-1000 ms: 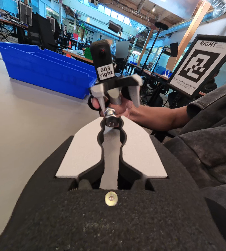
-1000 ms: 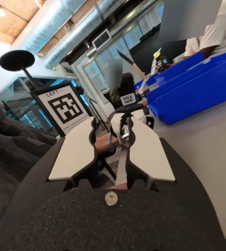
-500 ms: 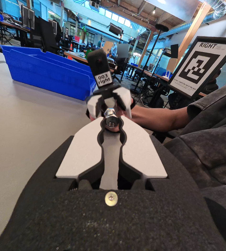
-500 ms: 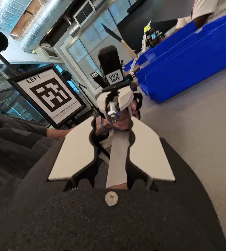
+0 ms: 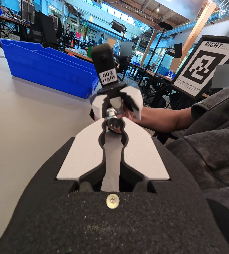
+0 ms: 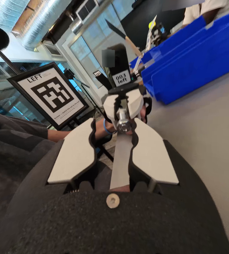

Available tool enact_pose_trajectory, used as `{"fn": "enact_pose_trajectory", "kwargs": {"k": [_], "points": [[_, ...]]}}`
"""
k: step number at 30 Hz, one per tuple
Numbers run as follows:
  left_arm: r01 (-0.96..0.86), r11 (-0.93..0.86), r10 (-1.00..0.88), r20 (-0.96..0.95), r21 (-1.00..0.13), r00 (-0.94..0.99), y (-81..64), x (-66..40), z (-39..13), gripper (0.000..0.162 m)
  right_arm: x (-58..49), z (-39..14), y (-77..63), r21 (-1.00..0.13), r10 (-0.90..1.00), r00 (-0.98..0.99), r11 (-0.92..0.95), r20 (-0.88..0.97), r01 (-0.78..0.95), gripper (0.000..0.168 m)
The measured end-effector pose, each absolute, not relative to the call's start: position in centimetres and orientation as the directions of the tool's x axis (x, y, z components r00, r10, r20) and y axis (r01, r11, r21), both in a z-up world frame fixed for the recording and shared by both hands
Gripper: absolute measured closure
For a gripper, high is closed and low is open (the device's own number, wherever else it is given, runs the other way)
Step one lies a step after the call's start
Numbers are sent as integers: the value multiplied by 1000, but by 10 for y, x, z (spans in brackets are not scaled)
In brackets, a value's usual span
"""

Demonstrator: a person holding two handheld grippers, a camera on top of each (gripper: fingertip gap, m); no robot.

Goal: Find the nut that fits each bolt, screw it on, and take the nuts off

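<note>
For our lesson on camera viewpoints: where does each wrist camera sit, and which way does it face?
Left wrist view: on the left gripper, looking forward at the bolt it clamps and the open right gripper opposite; the right forearm shows.
Right wrist view: on the right gripper, looking back at the nut and left gripper; the left forearm shows.
Shared: bolt, both grippers, blue bin, table.

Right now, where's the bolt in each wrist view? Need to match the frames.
Left wrist view: bolt at centre, just above the middle, head facing the camera, clamped in the left gripper.
Right wrist view: bolt at centre, above the middle, its end carrying a nut, between the open fingers of the right gripper.
Shared landmark: blue bin, upper left there, upper right here.
</note>
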State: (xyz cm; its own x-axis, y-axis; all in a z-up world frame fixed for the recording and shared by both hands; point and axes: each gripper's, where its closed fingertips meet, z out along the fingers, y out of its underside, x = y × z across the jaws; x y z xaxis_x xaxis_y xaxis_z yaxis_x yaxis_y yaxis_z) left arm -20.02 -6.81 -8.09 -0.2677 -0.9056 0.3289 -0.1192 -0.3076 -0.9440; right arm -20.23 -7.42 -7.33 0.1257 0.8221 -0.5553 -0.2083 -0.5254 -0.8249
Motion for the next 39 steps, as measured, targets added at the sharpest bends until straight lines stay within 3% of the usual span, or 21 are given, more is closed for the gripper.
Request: {"fn": "enact_pose_trajectory", "kwargs": {"k": [4, 9, 12, 15, 22, 24, 30, 35, 39], "points": [[-123, -302, -913, 324, -945, -249, -65, -201, -83, 144, -181, -59, -61, -824, 824, 174, -473, -539, -311, 125], [-84, -325, -908, 336, -942, -249, -60, -203, -76, 143, -197, -89, -72, -789, 778, 140, -594, -613, -156, 123], [-83, -328, -907, 338, -941, -252, -60, -203, -76, 143, -198, -72, -70, -812, 809, 123, -544, -574, -214, 119], [-95, -315, -915, 329, -944, -235, -58, -203, -78, 144, -181, -58, -57, -814, 815, 174, -483, -553, -322, 125], [-84, -331, -906, 341, -940, -251, -60, -203, -76, 144, -201, -96, -69, -764, 749, 148, -630, -646, -142, 129], [-103, -320, -910, 336, -942, -244, -61, -202, -80, 144, -203, -88, -68, -753, 747, 112, -633, -655, -180, 133], [-126, -303, -916, 325, -945, -237, -63, -201, -85, 144, -188, -66, -63, -744, 768, 62, -593, -638, -310, 122], [-105, -318, -911, 334, -942, -241, -60, -202, -81, 144, -199, -96, -68, -741, 730, 130, -652, -671, -162, 125], [-108, -318, -910, 335, -942, -244, -61, -203, -82, 144, -201, -87, -66, -715, 719, 77, -666, -691, -212, 141]]}}
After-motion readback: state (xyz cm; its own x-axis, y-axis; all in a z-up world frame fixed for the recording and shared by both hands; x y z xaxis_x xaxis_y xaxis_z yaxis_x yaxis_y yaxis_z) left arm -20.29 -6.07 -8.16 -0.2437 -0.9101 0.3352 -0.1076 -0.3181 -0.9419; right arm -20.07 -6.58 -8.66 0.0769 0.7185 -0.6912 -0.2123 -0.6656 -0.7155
